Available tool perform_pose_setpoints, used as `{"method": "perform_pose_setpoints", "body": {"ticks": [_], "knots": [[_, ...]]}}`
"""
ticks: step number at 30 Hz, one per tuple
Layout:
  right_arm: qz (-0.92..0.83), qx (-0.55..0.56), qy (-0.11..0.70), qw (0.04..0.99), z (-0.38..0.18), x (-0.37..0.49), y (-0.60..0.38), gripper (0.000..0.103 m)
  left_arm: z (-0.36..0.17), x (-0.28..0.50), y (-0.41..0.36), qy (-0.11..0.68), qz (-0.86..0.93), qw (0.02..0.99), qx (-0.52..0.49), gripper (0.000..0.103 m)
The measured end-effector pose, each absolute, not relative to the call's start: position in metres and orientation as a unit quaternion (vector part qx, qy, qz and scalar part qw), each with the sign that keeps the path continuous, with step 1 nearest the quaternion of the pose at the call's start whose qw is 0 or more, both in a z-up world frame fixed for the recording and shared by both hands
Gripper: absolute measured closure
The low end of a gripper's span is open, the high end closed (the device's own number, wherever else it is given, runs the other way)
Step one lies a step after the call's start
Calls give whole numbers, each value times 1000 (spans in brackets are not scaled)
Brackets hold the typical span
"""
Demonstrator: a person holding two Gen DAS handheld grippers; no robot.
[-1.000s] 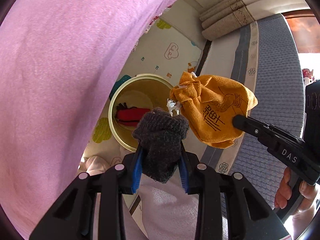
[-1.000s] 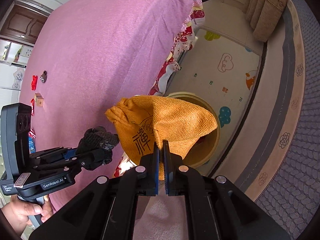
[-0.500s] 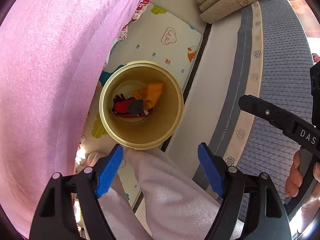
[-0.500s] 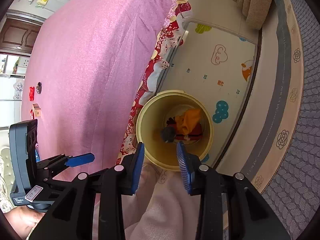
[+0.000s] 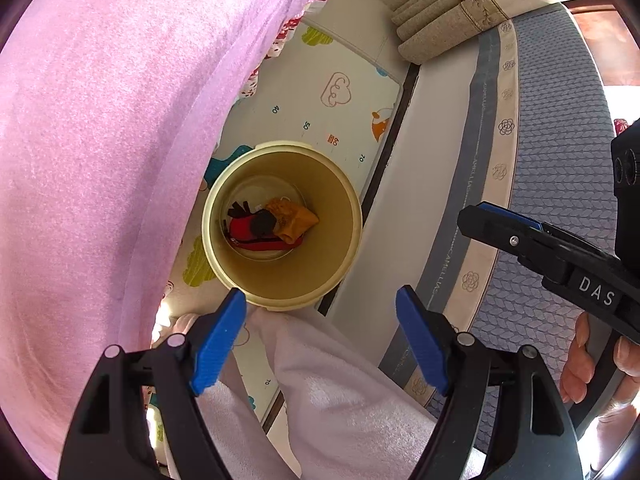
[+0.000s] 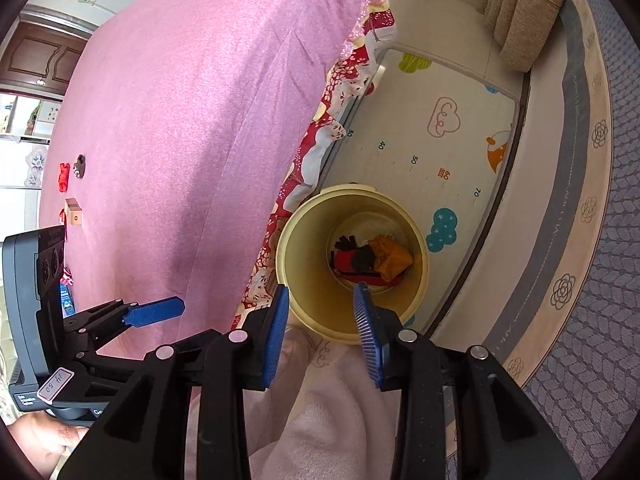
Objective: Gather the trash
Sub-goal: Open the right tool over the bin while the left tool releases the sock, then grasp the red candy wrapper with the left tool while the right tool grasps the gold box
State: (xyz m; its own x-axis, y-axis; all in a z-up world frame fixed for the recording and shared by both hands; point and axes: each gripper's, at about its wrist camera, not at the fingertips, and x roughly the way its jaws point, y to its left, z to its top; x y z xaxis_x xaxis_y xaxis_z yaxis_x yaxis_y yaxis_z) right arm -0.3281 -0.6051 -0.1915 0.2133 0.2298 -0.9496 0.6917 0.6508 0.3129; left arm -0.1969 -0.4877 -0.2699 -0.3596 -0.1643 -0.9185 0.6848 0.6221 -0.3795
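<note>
A cream round bin [image 5: 348,240] [image 6: 416,300] stands on the floor mat below both grippers. At its bottom lie an orange cloth [image 5: 294,220] [image 6: 394,258], a dark grey knitted lump [image 5: 264,222] [image 6: 364,260], a red item [image 5: 256,236] [image 6: 348,262] and a small black piece [image 5: 239,209]. My left gripper [image 5: 320,312] is open and empty, just above the bin's near rim. My right gripper [image 6: 322,300] is open and empty over the near rim; it also shows in the left wrist view [image 5: 500,224].
A pink-covered bed [image 6: 192,112] fills the left side, with small red and wooden items [image 6: 74,212] at its far part. A grey patterned rug [image 5: 560,160] lies to the right. A children's play mat [image 6: 440,140] is under the bin. Pale pink fabric [image 5: 340,392] is below the grippers.
Both grippers opened. The grey lump and the orange cloth dropped from them into the bin and now lie at its bottom.
</note>
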Motion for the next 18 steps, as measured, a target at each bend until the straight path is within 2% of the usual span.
{"method": "perform_pose_setpoints", "body": {"ticks": [10,18], "knots": [[-103,318,620,710,-165,-242,-551,69,-237,-144,-421,717,-355,592,101,26],[2,240,631,737,-141,-137,-456,69,-208,-83,-313,705,-278,653,13,26]]}}
